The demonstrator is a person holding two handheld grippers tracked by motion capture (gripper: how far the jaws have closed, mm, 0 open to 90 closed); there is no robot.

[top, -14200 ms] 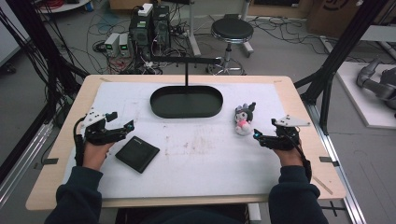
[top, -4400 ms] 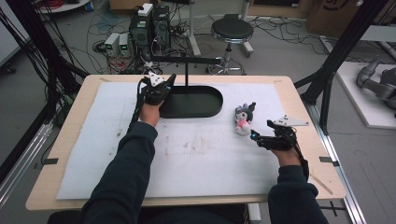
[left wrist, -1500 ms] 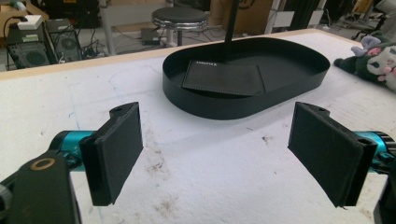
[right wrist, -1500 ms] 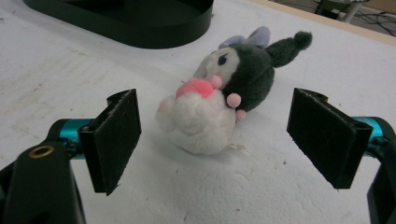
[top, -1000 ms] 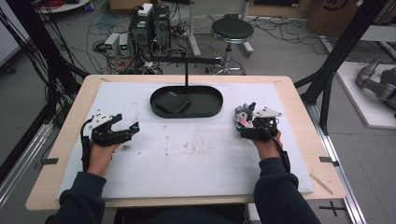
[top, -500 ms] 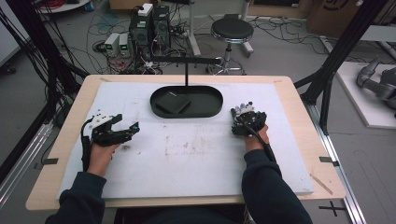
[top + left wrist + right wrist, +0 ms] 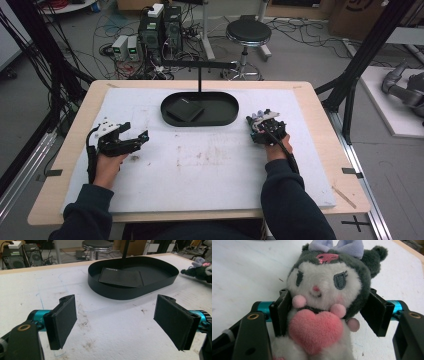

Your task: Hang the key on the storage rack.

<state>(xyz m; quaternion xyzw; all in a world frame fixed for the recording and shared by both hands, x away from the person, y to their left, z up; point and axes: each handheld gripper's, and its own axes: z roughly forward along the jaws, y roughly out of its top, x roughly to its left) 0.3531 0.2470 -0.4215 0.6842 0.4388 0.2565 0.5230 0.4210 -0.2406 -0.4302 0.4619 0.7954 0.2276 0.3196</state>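
Observation:
A dark grey and white plush toy (image 7: 327,287) with a lilac bow and a pink heart stands between the jaws of my right gripper (image 7: 328,315). The jaws are wide apart, one pad (image 7: 375,315) at each side of it, so the gripper is open. From above, the plush toy (image 7: 257,118) peeks out under the right gripper (image 7: 262,125), just right of the black oval tray (image 7: 230,118). A flat black wallet-like pad (image 7: 184,109) lies in the tray. My left gripper (image 7: 136,131) rests open at the left of the mat, with nothing between its pads (image 7: 63,320).
A black stand post (image 7: 199,77) rises behind the tray. In the left gripper view the tray (image 7: 130,292) with the pad (image 7: 121,277) lies ahead and the plush toy (image 7: 200,268) is at far right. The white mat (image 7: 200,170) covers the wooden table.
The black pad went from the mat by my left gripper into the tray. Within the last second my right gripper moved left onto the plush toy and now straddles it.

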